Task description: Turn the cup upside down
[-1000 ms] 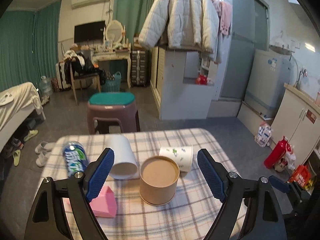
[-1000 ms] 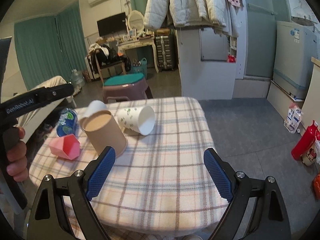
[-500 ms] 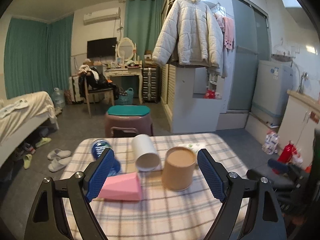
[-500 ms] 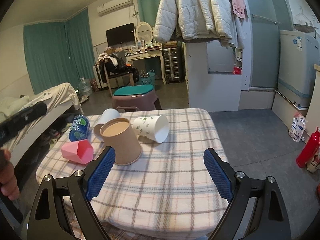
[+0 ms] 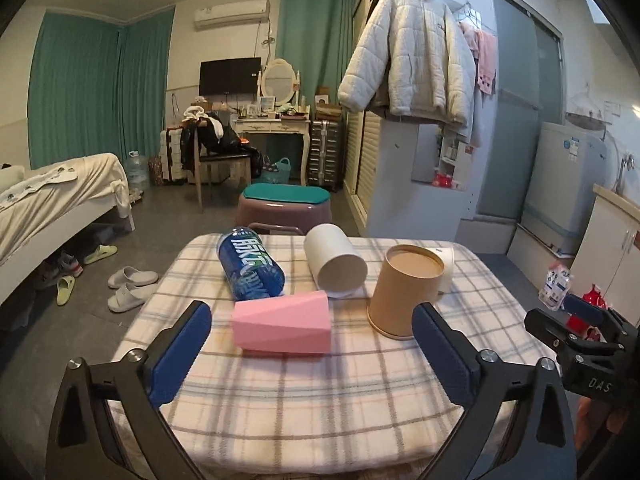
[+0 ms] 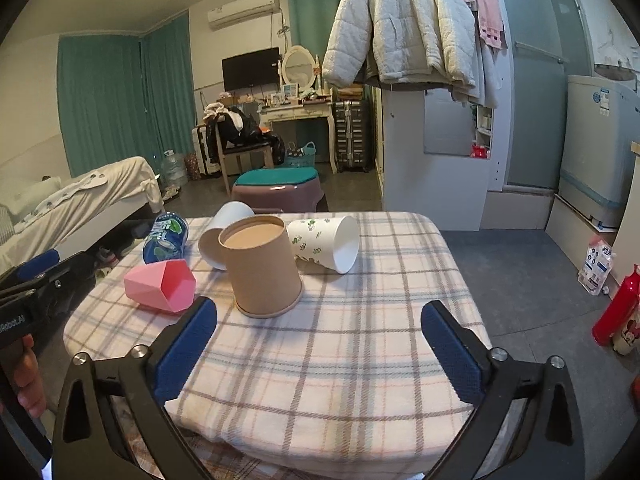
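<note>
A brown paper cup (image 5: 406,290) (image 6: 262,266) stands upside down on the checked tablecloth, base up. A pink faceted cup (image 5: 282,322) (image 6: 162,286) lies on its side left of it. A plain white cup (image 5: 334,260) (image 6: 222,236) and a leaf-printed white cup (image 6: 326,242) (image 5: 442,266) lie on their sides behind. My left gripper (image 5: 310,354) is open and empty, back from the pink cup. My right gripper (image 6: 320,350) is open and empty, back from the brown cup.
A blue drink can (image 5: 250,266) (image 6: 166,236) lies on its side at the table's back left. The small table (image 6: 360,360) has edges close on all sides. A purple stool (image 5: 284,208) stands behind it. A bed (image 5: 52,204) is at the left, cabinets at the right.
Both grippers have pulled back and lowered away from the cups. The left view has shifted left, so the pink cup now sits between its fingers. The cups have not moved.
</note>
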The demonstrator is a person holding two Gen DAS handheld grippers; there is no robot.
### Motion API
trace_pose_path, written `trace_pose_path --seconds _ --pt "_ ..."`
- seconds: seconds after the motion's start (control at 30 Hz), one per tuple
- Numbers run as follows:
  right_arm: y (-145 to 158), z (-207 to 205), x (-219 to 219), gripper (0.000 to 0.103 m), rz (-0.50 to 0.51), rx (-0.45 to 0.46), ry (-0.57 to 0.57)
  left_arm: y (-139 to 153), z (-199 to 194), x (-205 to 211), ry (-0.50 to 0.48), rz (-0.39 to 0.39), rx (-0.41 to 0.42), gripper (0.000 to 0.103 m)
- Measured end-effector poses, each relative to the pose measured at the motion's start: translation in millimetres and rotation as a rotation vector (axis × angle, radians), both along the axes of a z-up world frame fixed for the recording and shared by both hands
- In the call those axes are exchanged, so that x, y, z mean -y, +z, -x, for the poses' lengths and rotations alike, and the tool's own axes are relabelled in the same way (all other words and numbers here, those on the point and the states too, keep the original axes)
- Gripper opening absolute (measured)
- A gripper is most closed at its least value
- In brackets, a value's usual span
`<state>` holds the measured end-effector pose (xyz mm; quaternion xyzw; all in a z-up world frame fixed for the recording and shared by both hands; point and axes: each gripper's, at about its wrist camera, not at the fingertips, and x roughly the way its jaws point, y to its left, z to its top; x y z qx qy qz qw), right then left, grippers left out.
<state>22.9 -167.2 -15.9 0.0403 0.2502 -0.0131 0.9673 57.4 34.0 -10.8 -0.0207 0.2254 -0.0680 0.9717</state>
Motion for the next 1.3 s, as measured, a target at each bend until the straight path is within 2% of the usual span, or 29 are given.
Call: trace_pose_path --seconds 0.7,1.3 --pt "6.4 0.9 -7.4 0.103 0.003 0.028 0.007 -5.1 0.7 5.2 -0.029 -0.005 -0.038 0.103" --pt "2.9 -1.1 -9.5 0.103 0.002 0.018 0.011 -4.7 -2.0 2.8 -0.003 -0.011 -0.035 0.103"
